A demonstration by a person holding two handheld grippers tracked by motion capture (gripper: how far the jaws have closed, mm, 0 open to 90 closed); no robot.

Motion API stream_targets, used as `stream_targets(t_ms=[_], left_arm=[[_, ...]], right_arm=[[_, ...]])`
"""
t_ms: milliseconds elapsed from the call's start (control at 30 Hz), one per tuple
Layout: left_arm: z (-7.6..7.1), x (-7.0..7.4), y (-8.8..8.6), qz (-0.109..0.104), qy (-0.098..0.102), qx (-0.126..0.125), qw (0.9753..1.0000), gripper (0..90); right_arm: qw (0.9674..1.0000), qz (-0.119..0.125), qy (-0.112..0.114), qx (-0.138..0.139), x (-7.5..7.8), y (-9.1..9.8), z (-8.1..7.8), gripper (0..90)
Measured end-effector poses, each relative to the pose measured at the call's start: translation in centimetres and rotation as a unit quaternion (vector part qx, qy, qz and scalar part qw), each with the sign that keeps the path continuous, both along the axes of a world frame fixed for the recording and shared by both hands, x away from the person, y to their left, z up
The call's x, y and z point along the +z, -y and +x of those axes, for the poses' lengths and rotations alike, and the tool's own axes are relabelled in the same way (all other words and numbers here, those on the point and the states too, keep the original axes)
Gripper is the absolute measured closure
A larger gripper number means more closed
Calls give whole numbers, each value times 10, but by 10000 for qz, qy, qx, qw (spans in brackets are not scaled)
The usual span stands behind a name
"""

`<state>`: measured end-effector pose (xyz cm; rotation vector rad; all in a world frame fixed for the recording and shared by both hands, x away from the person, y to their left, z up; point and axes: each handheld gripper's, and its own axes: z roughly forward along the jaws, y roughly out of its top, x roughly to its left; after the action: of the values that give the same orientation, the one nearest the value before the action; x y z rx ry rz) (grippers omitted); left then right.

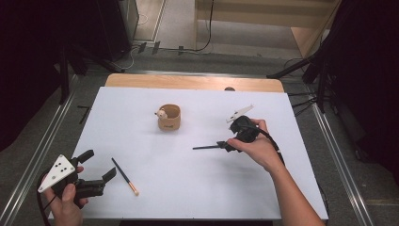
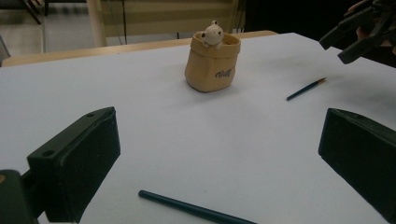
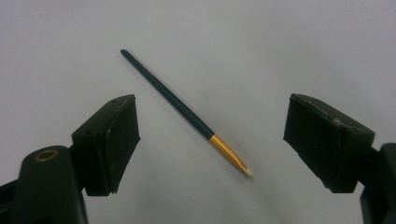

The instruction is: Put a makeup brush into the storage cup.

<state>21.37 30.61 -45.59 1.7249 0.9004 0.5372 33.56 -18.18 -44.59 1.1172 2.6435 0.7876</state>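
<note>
The brush under the right gripper [image 3: 184, 109] lies flat on the white table [image 1: 188, 188], right of centre, its dark handle pointing away from the hand and its gold ferrule and pale tip nearest the jaws. The right gripper [image 1: 221, 145] hangs low over it with its jaws spread wide, one to each side of the ferrule end and neither pad touching the brush; nothing is pinched yet. The step in hand looks like a pick-up of this brush. To do it well, I would judge that the jaws should be centred over the handle just above the ferrule rather than over the tip, lowered until the pads nearly meet the table, and closed squarely across the shaft — a thin round handle will roll or skid out if one pad arrives first. The pads should come down level with the tabletop so the brush is not levered up at one end. Further out, a tan sack-shaped holder [image 1: 169, 117] with a small animal figure on its rim stands upright near the table's middle, well apart from both brushes and apparently empty. A second brush [image 1: 125, 176] lies near the front left, just beside the left gripper [image 1: 100, 172], whose jaws are likewise spread with nothing between the pads — it rests low at the table's corner. Count: two brushes, one holder, two grippers, one table.
</note>
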Motion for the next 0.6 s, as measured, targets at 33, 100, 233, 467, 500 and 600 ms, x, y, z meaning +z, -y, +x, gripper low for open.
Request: stream_targets(t_ms=[33, 100, 233, 467, 500, 600], left_arm=[[0, 0, 0, -4, 2, 1, 10000, 0], [0, 0, 0, 0, 1, 0, 10000, 0], [0, 0, 1, -9, 7, 1, 10000, 0], [0, 0, 2, 30, -1, -19, 10000, 0], [0, 0, 2, 38, -6, -17, 10000, 0], [0, 0, 2, 44, -6, -14, 10000, 0]], right_arm=[[10000, -74, -36, 25, -1, -2, 1, 212], [9998, -181, -49, 65, -3, -6, 2, 230], [9988, -419, -165, 165, -8, -11, 6, 287], [9960, -749, -316, 381, -18, -14, 11, 500], [9960, -749, -316, 381, -18, -14, 11, 500], [9947, -807, -422, 486, -21, -14, 13, 531]])
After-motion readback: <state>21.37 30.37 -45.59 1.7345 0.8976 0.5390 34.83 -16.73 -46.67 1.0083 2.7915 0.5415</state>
